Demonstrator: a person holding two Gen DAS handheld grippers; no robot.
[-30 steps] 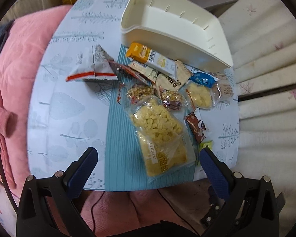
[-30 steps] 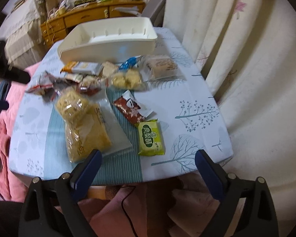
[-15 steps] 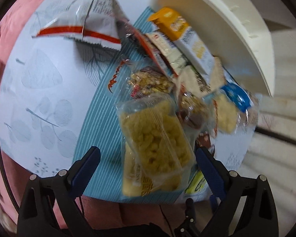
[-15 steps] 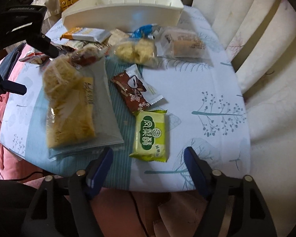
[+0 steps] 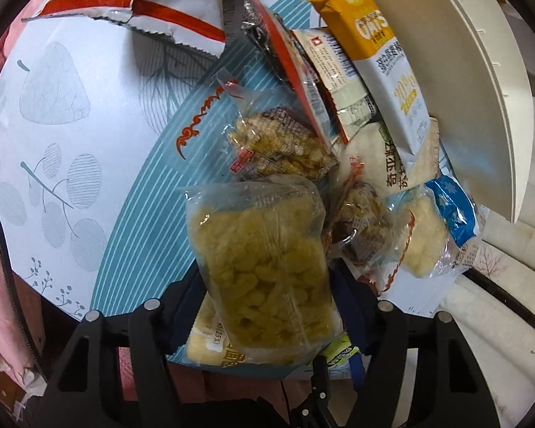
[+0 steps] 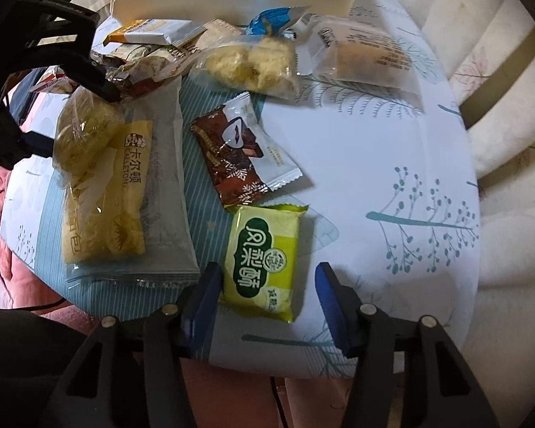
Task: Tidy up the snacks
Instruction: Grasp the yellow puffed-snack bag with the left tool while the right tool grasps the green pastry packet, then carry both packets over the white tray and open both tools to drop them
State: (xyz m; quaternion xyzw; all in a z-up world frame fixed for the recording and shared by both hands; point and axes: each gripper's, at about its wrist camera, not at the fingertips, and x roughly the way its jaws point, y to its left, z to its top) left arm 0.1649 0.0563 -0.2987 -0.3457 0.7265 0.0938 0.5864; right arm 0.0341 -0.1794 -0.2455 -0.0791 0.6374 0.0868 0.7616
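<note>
The left gripper [image 5: 267, 306] pinches a clear bag of yellow puffs [image 5: 264, 271], lifted at one end over the bread pack [image 6: 103, 196]. Snacks crowd close around it: a rice cake [image 5: 281, 142], an orange bar [image 5: 378, 53] reading "OATS", a blue pack [image 5: 453, 210]. The white bin [image 5: 463, 71] sits just behind them. The right gripper [image 6: 267, 303] is spread wide around the green pack [image 6: 264, 260], not touching it. A brown pack [image 6: 239, 153] lies just past it. The bread pack reads "CALLETON". The green pack lies near the table's [image 6: 392, 164] front edge, with bare cloth to its right.
</note>
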